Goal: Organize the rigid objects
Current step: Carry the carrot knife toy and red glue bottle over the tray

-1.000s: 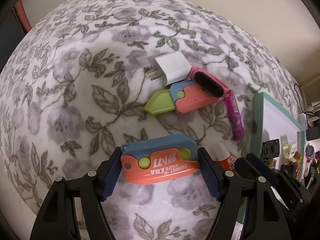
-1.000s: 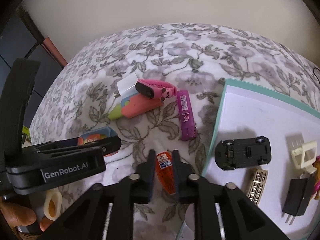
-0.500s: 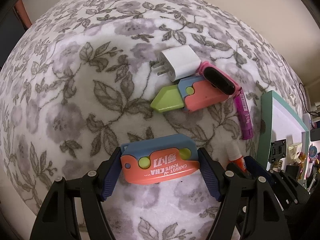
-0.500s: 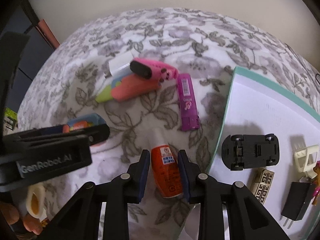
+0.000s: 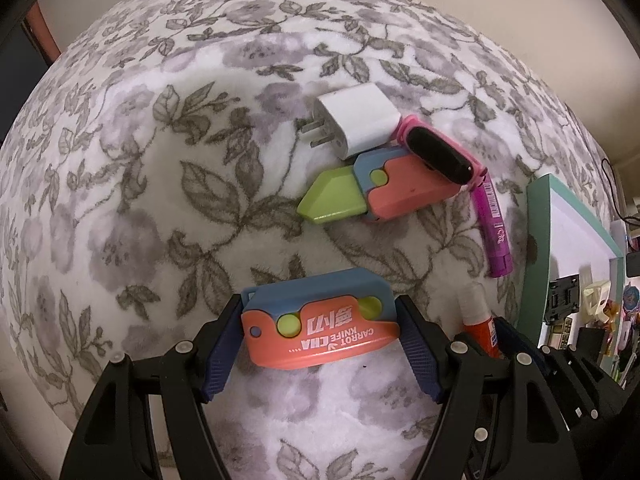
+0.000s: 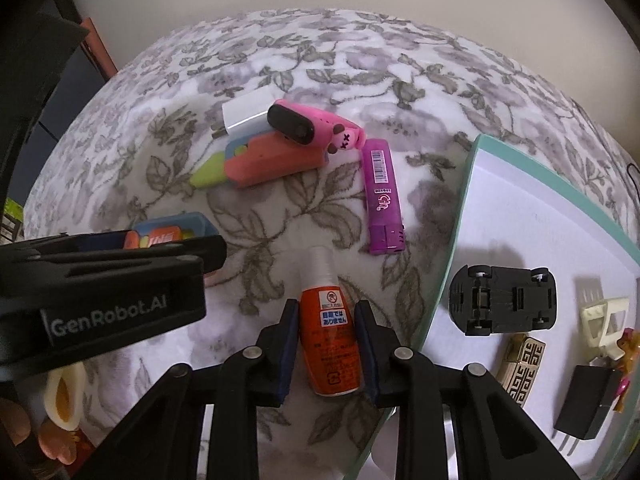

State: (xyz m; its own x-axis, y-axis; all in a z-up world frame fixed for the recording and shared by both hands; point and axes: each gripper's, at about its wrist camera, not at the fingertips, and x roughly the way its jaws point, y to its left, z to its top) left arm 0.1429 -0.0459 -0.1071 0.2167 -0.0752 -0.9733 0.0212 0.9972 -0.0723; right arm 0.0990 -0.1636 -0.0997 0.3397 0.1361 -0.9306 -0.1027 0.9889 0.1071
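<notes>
Orange glue bottle [image 6: 330, 334] pinched between right gripper [image 6: 326, 346] jaws; left gripper [image 5: 320, 344] clamps carrot knife [image 5: 320, 322].

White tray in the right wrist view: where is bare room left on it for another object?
The white tray is bare across its far half, between the teal rim and the black toy car. Its near right corner is crowded with the car, cream pieces and black plug.

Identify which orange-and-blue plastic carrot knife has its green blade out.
The orange-and-blue carrot knife beside the white charger; the printed knife between the left gripper's fingers is retracted.
</notes>
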